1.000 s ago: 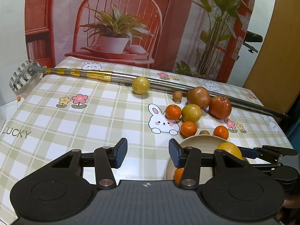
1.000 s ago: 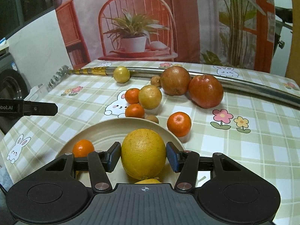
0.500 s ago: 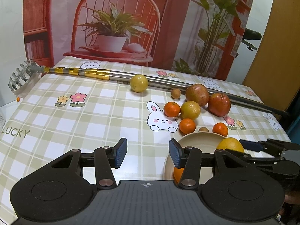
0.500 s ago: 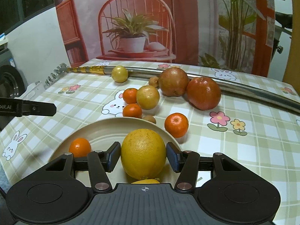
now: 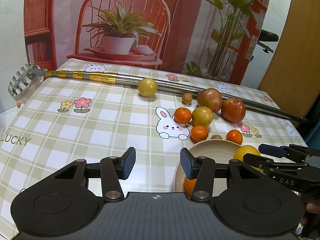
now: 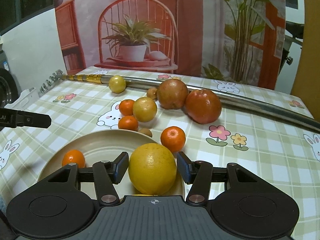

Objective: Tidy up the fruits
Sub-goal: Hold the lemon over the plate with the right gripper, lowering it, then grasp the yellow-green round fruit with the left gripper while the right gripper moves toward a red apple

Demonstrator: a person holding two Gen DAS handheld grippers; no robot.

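My right gripper (image 6: 152, 167) is shut on a large yellow orange (image 6: 152, 168), held just above the near side of a beige plate (image 6: 100, 140). A small mandarin (image 6: 73, 158) lies on the plate's left side. Beyond the plate lie loose fruits: three mandarins (image 6: 173, 139), a yellow-green fruit (image 6: 145, 109), a brownish apple (image 6: 172, 94), a red apple (image 6: 203, 106) and a yellow fruit (image 6: 117, 83). My left gripper (image 5: 158, 166) stands open over bare tablecloth, left of the plate (image 5: 212, 150), with nothing between its fingers.
A long telescopic metal pole (image 5: 100, 77) with a claw head lies across the far side of the table, behind the fruit. Two small brown longans (image 6: 145, 132) sit among the fruit. The checked tablecloth (image 5: 80, 132) ends at the right edge.
In the right wrist view the table and fruit have slid a little left, while the orange stays fixed between the pads. The left view is almost the same.
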